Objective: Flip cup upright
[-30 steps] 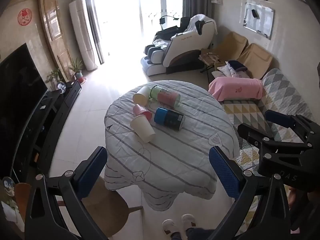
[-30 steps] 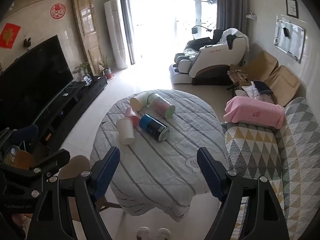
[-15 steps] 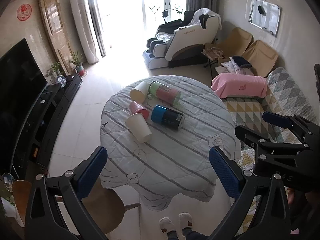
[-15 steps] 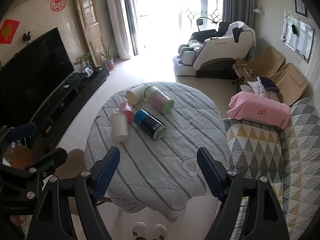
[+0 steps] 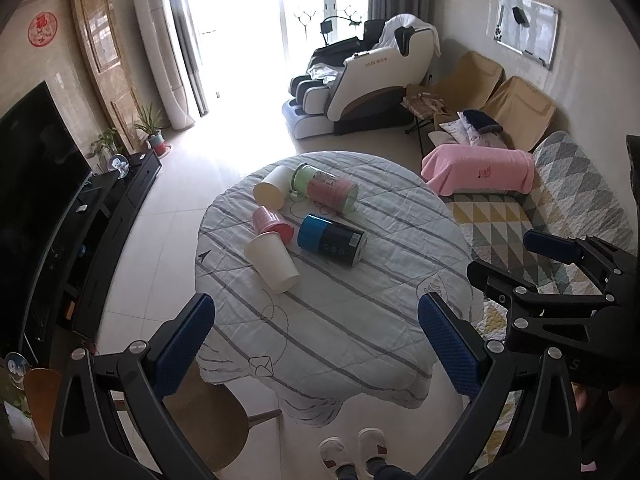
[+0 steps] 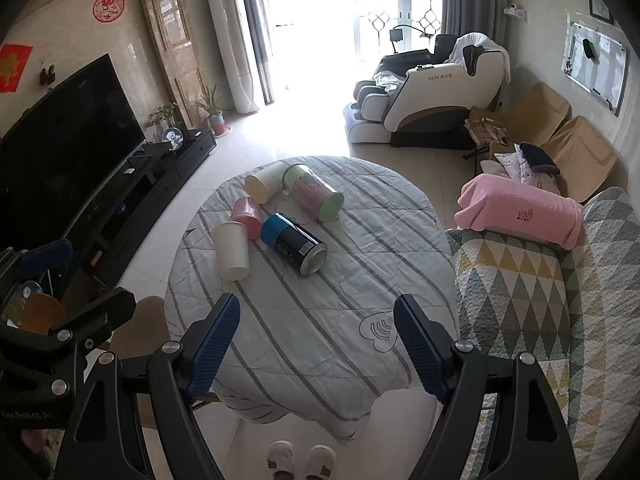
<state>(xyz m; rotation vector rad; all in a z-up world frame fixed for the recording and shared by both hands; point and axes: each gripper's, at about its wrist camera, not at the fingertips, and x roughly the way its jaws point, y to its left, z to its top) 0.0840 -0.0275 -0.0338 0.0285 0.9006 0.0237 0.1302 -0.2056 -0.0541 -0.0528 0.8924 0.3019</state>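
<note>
Several cups lie on their sides on a round table with a striped cloth (image 5: 360,312) (image 6: 320,320): a white cup (image 5: 272,261) (image 6: 231,250), a small pink cup (image 5: 269,221) (image 6: 247,214), a blue-and-black tumbler (image 5: 331,239) (image 6: 294,243), a pink cup with green ends (image 5: 325,193) (image 6: 314,193) and a cream cup (image 5: 272,189) (image 6: 262,183). My left gripper (image 5: 316,340) is open and empty, high above the table's near edge. My right gripper (image 6: 316,340) is open and empty at the same height.
A sofa with a triangle-pattern quilt (image 6: 540,300) and a pink blanket (image 6: 520,208) stands right of the table. A wooden chair (image 5: 204,420) sits at the near left. A TV and black cabinet (image 6: 120,184) line the left wall. A massage chair (image 6: 432,92) stands behind.
Both grippers have tilted or drawn back a little, so the table sits slightly higher in both views. The cups have not moved. Both grippers stay open.
</note>
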